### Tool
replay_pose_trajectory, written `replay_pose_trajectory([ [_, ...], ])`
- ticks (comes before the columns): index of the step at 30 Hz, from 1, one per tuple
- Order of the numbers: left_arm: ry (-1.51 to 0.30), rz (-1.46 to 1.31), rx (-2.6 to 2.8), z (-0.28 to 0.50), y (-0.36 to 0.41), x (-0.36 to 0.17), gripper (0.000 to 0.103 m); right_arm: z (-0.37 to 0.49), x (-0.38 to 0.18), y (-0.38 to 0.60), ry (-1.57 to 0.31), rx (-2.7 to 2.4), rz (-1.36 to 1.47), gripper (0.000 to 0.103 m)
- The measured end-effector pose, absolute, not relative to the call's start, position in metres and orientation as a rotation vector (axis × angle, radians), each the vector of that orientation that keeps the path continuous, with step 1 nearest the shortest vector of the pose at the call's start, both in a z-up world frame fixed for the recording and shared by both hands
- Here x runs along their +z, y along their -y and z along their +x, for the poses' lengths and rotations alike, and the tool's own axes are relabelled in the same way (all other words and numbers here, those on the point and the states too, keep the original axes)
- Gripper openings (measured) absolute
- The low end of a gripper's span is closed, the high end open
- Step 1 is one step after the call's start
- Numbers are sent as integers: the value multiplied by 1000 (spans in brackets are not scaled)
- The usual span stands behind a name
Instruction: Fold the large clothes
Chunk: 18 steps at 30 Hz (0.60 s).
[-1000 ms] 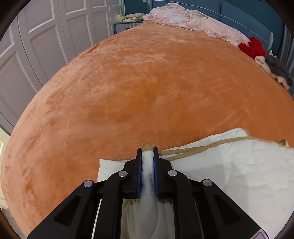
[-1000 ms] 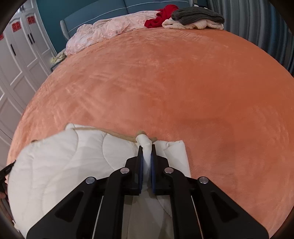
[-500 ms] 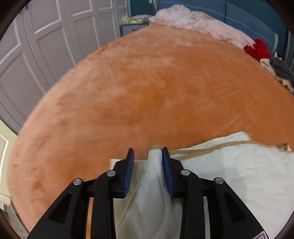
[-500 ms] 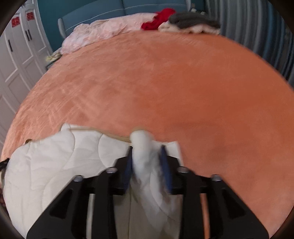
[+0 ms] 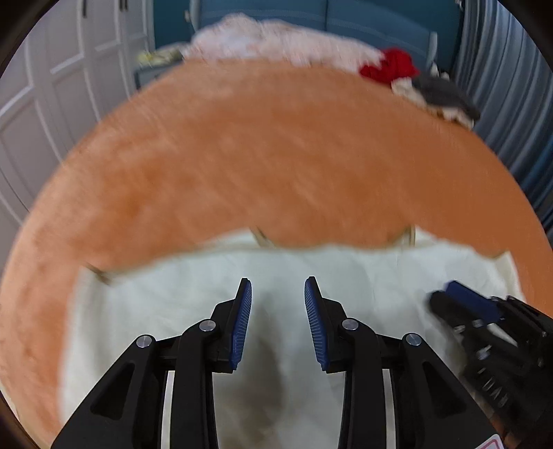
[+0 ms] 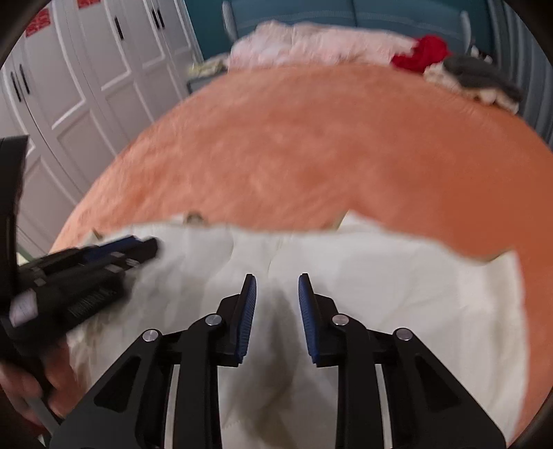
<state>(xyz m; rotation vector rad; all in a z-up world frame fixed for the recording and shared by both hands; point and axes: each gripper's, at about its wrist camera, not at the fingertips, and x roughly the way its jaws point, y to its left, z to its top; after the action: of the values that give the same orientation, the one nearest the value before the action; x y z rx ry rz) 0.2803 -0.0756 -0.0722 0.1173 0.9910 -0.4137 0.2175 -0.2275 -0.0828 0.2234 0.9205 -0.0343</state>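
A white quilted garment [image 5: 166, 311] with tan trim lies folded flat on the near part of the orange bed cover [image 5: 276, 155]. My left gripper [image 5: 277, 281] hovers over it, open, with nothing between its blue pads. My right gripper [image 5: 463, 300] shows blurred at that view's right edge. In the right wrist view the right gripper [image 6: 276, 276] is above the same garment [image 6: 397, 276]. Its jaws are closing on air, and the cloth lies below them. The left gripper [image 6: 131, 245] reaches in from the left, held by a hand [image 6: 52, 380].
A pink cloth heap [image 5: 283, 38], a red garment [image 5: 390, 69] and a grey and cream pile [image 5: 442, 96] lie along the bed's far edge. White wardrobe doors [image 6: 86, 86] stand to the left. A blue headboard [image 5: 363, 24] is behind, with striped curtains [image 5: 511, 103] on the right.
Both grippers have let go of the pinched white edge and opened. Both have pulled back and risen above the garment, each now in the other's view. The garment lies flat.
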Motion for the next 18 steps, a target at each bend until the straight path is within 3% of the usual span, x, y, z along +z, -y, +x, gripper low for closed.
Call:
replay_pose_trajectory([
  [6,-972,150,-388,279,87,-113,32,220,-119,235,-940,-54,240,17],
  [18,-936,124,-380,280,83,-122,32,215,-126,237,-875,-74,269,17],
])
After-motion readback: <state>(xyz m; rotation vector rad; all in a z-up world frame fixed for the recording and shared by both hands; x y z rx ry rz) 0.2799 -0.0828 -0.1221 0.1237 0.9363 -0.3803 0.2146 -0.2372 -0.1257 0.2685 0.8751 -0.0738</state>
